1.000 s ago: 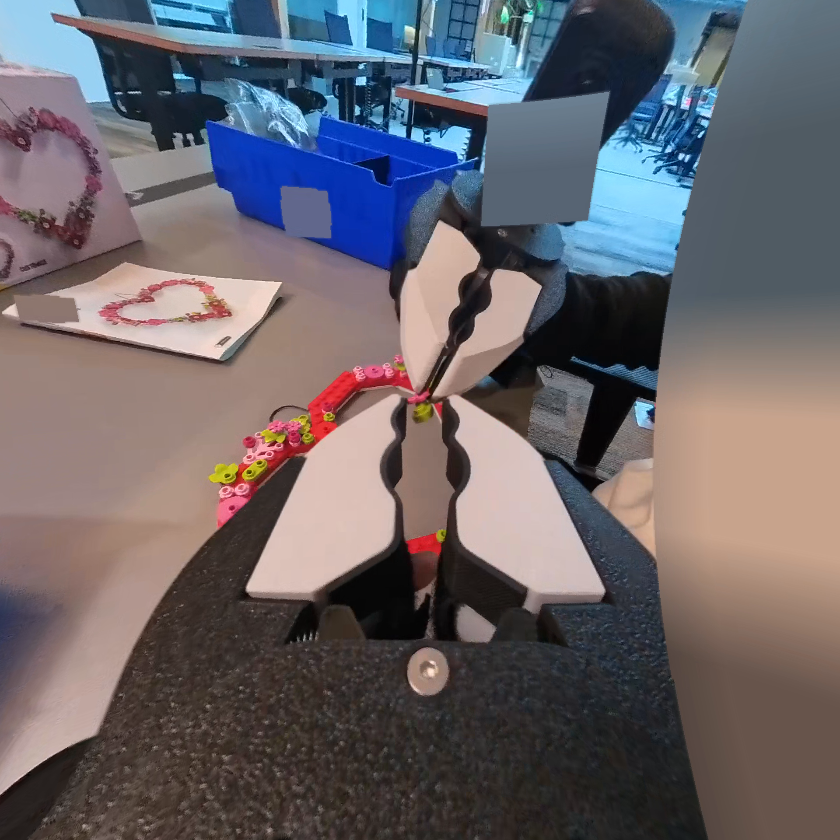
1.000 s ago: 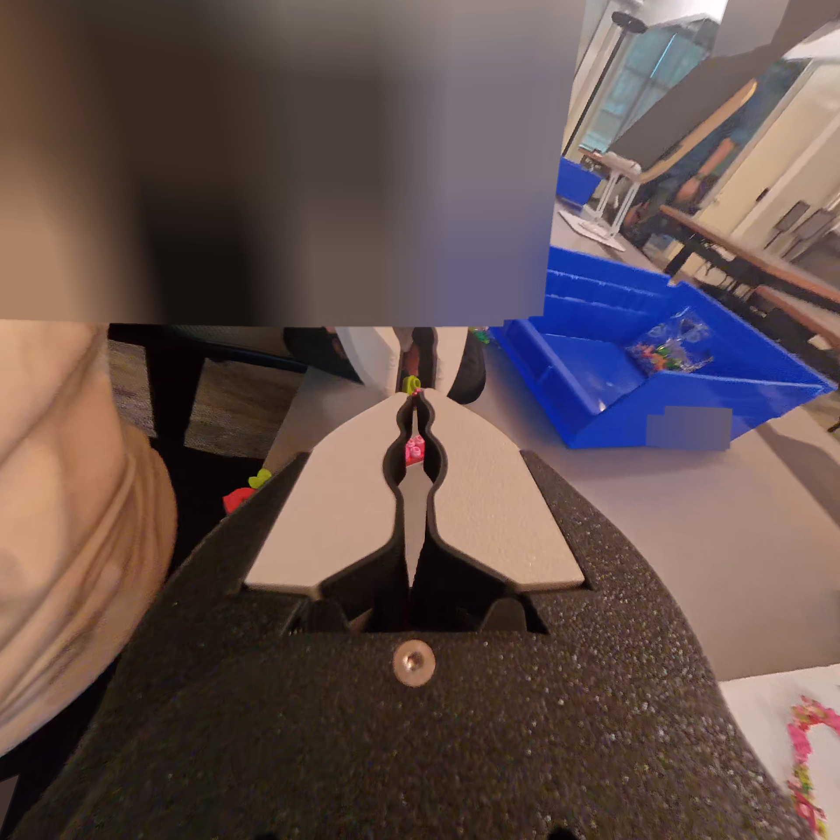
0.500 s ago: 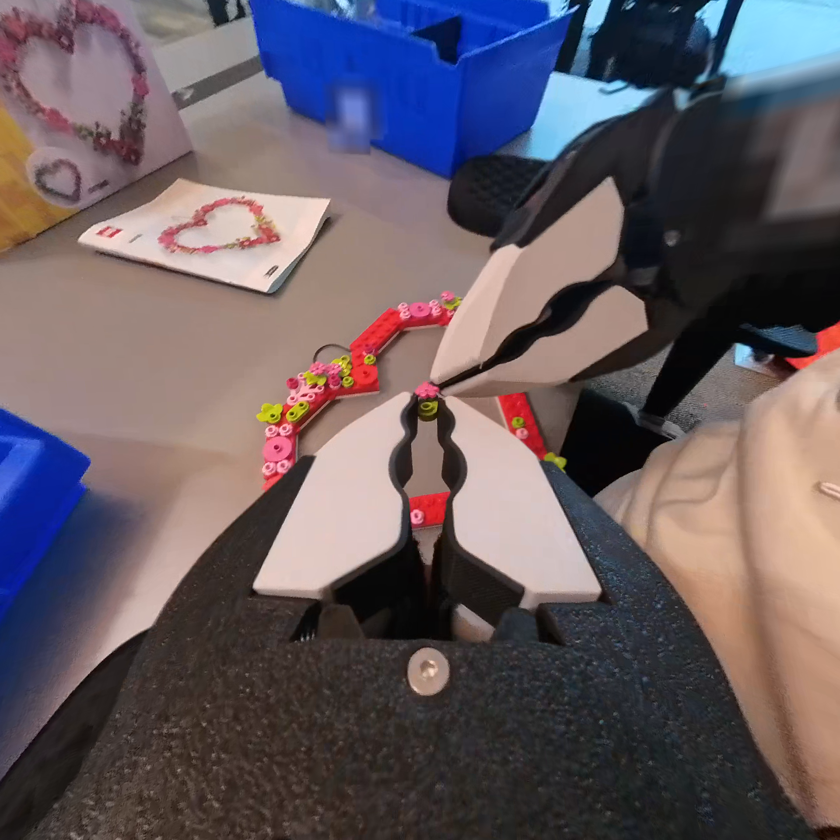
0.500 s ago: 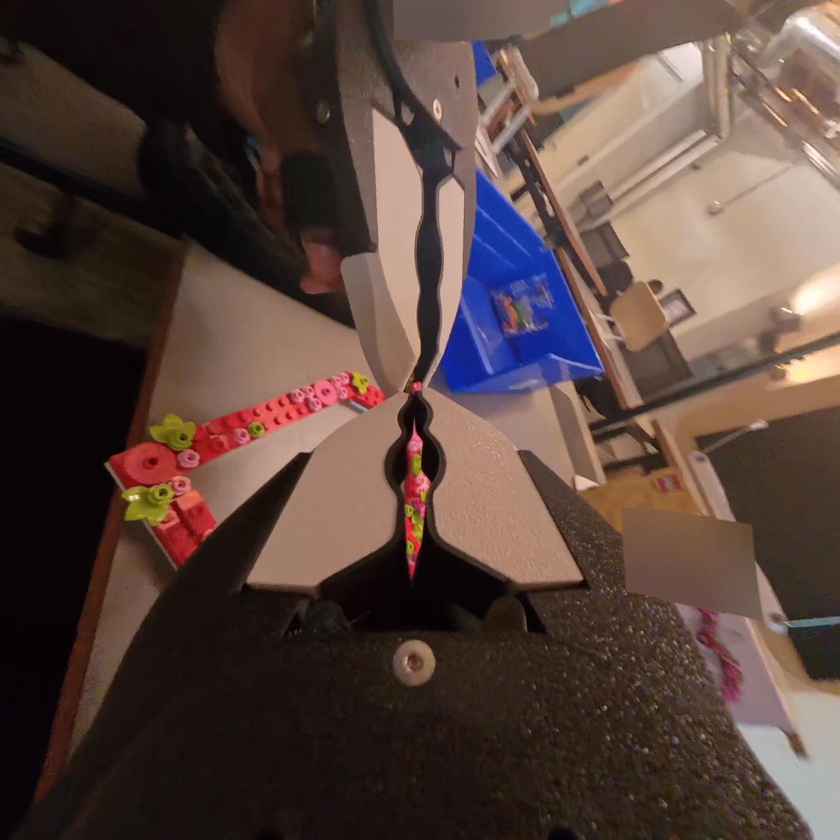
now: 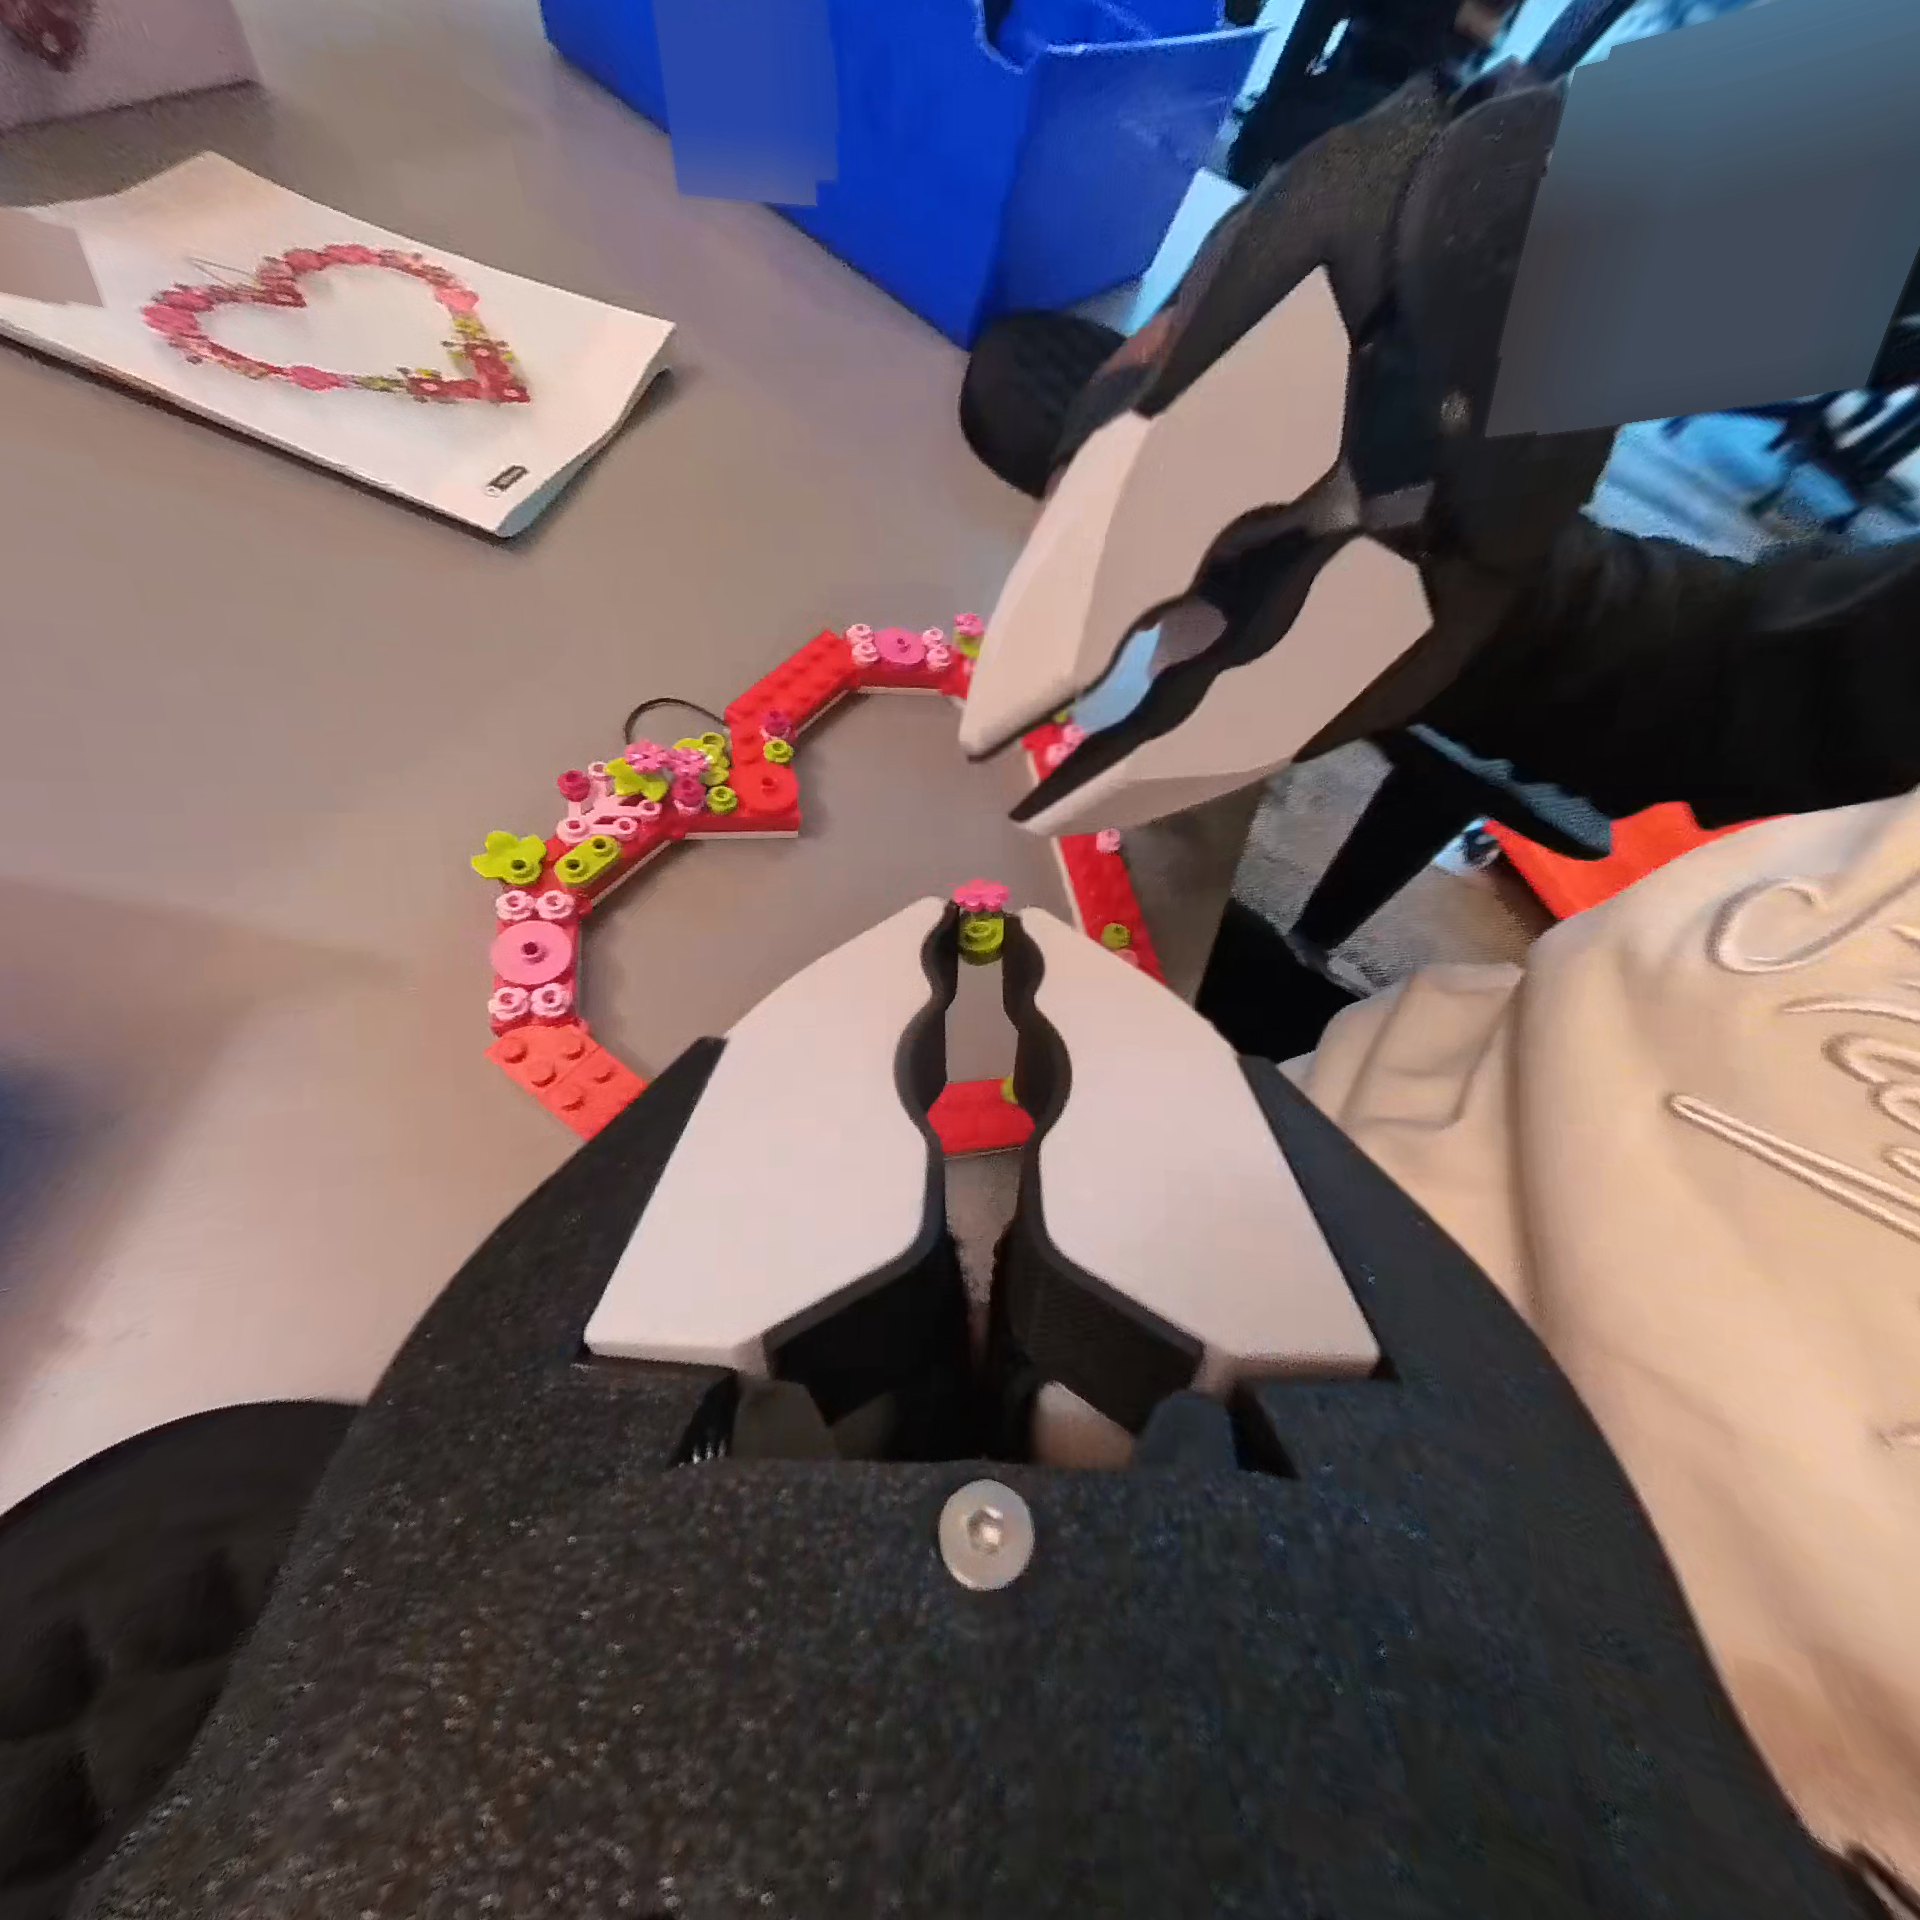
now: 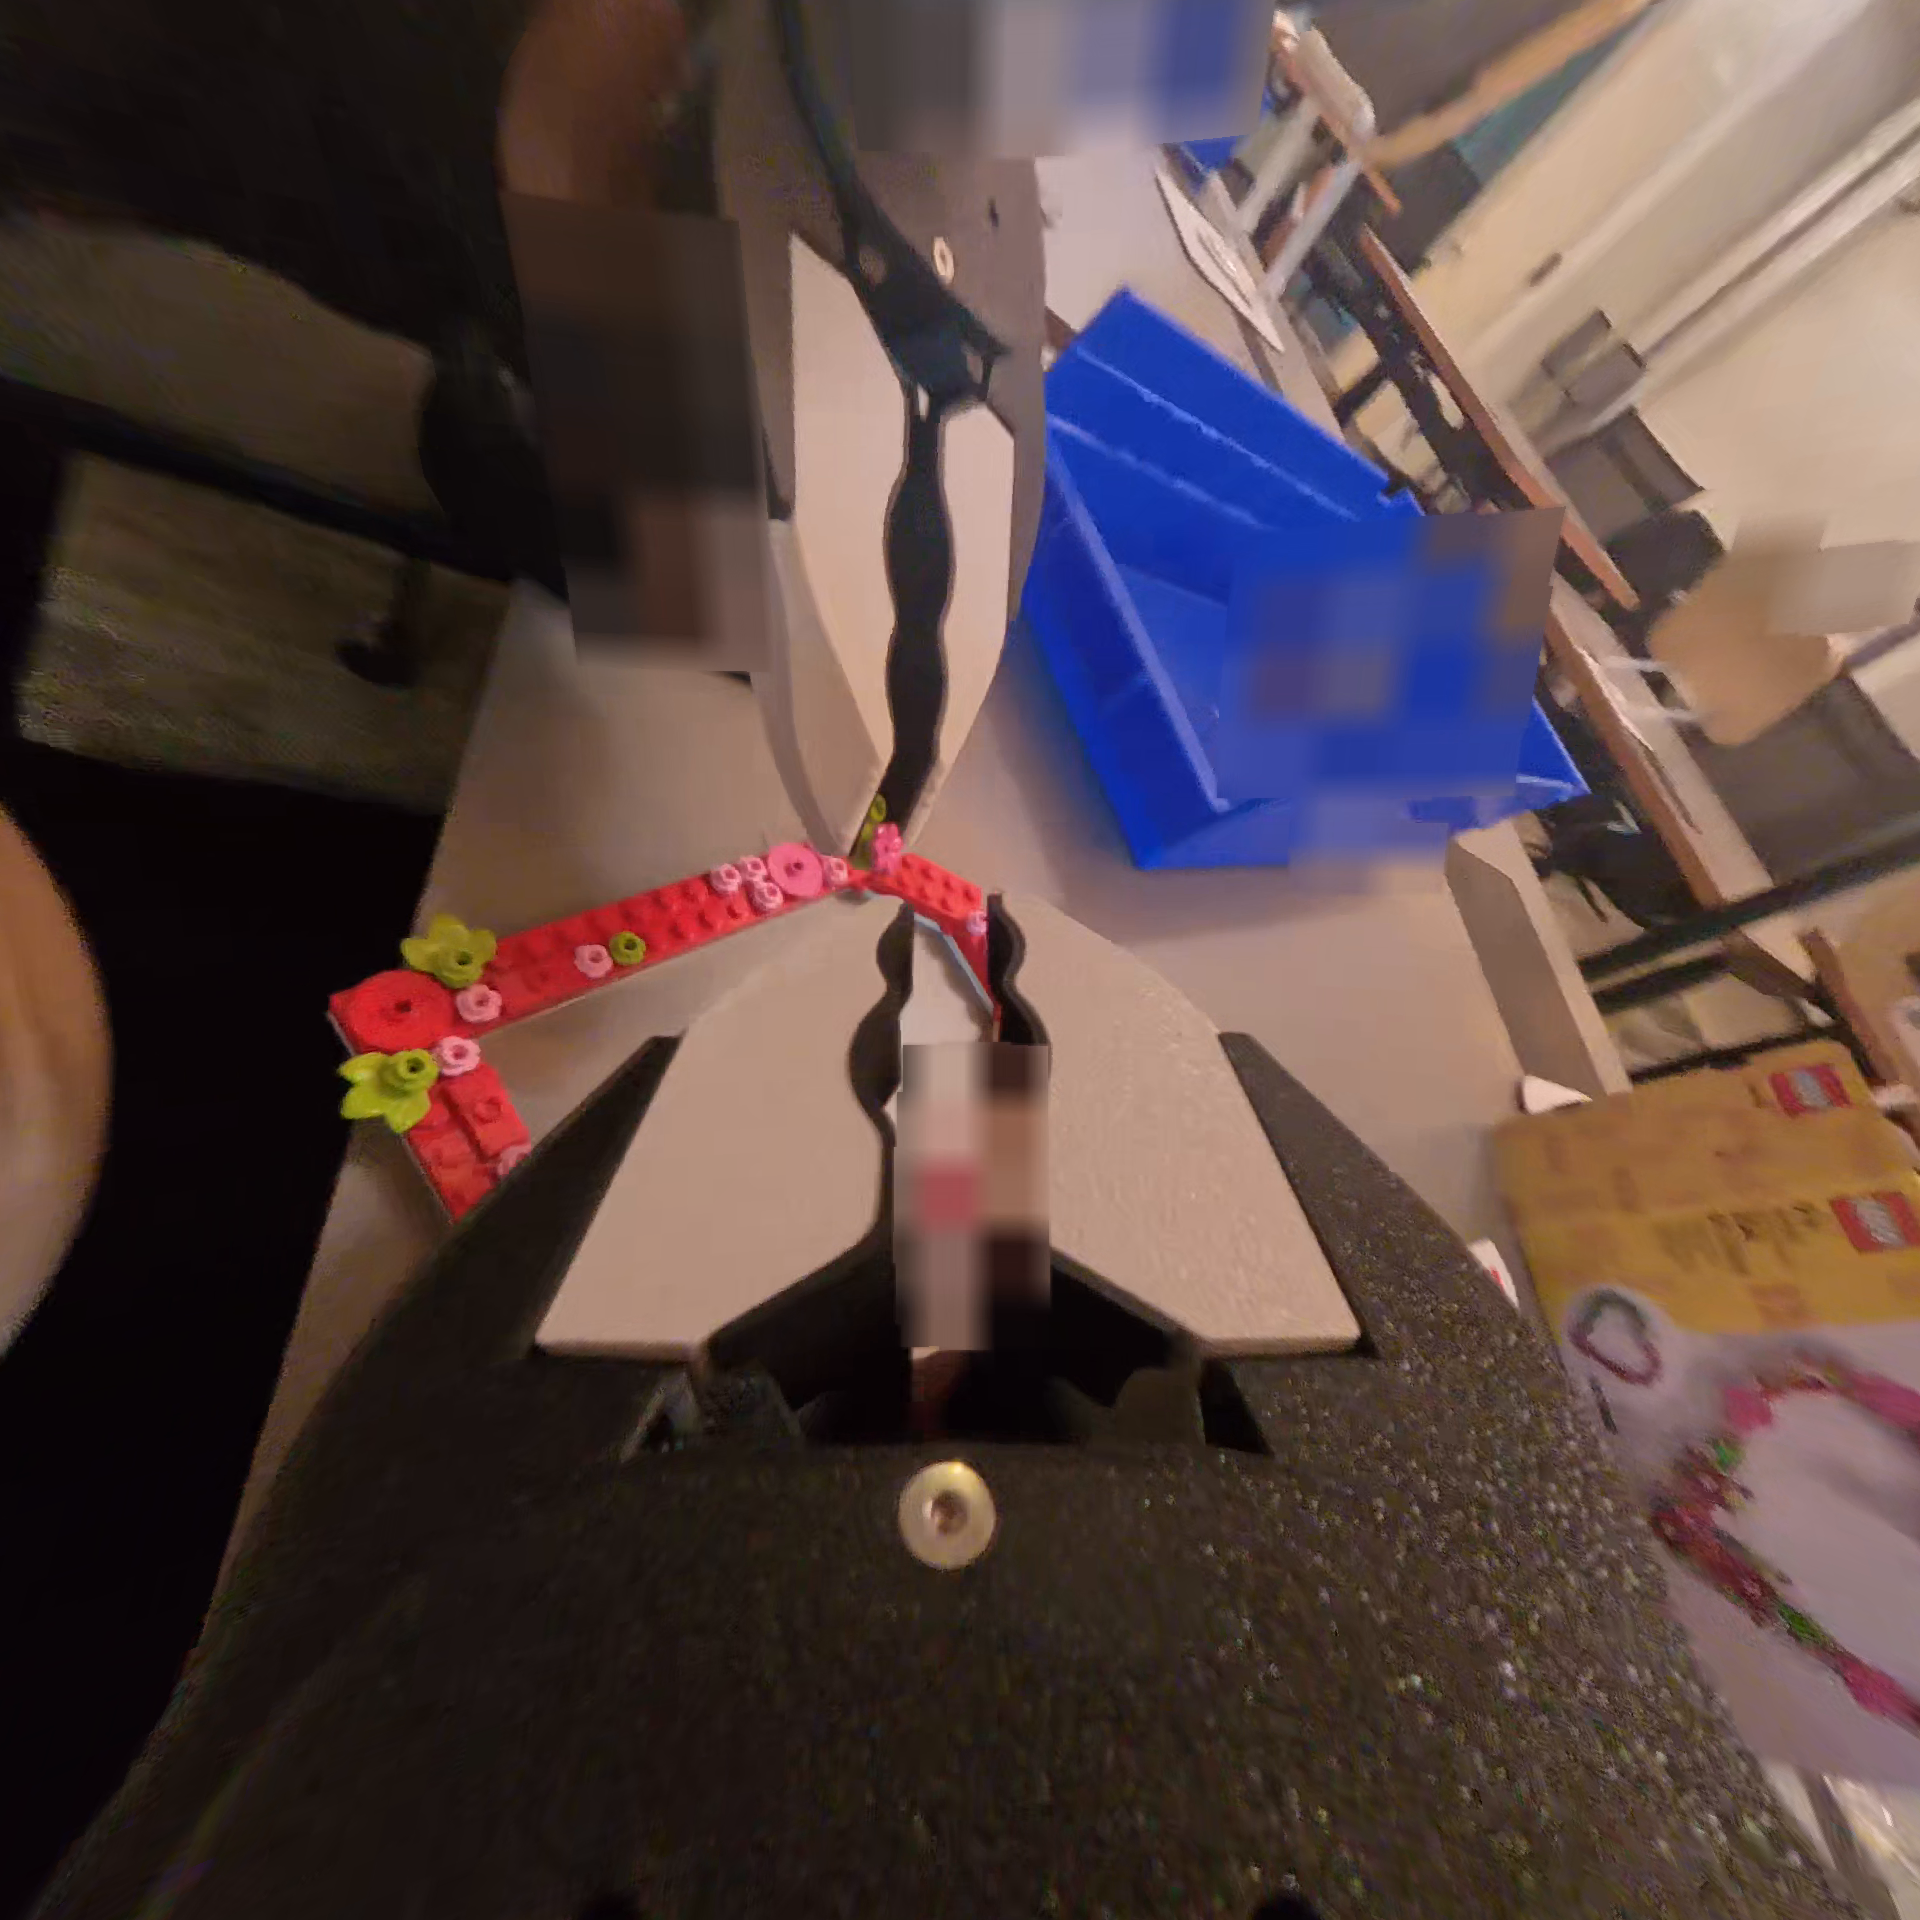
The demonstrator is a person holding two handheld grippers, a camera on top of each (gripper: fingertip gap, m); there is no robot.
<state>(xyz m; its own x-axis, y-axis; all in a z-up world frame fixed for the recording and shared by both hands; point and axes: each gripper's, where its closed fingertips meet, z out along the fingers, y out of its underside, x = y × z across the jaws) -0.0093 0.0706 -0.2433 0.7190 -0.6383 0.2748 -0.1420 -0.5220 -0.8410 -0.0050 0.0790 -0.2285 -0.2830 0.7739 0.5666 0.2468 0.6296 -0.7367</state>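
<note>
My left gripper (image 5: 980, 914) is shut on a small lime-green stem topped by a pink flower (image 5: 980, 896), held above the grey table. Under it lies a red brick heart frame (image 5: 790, 686) studded with pink flowers and lime leaves. My right gripper (image 5: 995, 779) hovers just beyond it to the right, jaws a little apart and empty. In the right wrist view my right gripper (image 6: 951, 914) is open over the heart frame (image 6: 644, 925). The left gripper (image 6: 881, 831) points down from above with the flower piece (image 6: 885, 840) at its tips.
A blue bin (image 5: 935, 156) stands at the back; it also shows in the right wrist view (image 6: 1143, 582). A white booklet with a heart picture (image 5: 343, 343) lies at the left. A yellow box (image 6: 1704, 1195) sits at the right. A person's beige shirt (image 5: 1662, 1143) is at the table edge.
My right gripper has let go of the flower piece, opened and drawn back from it. My left gripper keeps the piece and has tilted down over the heart frame.
</note>
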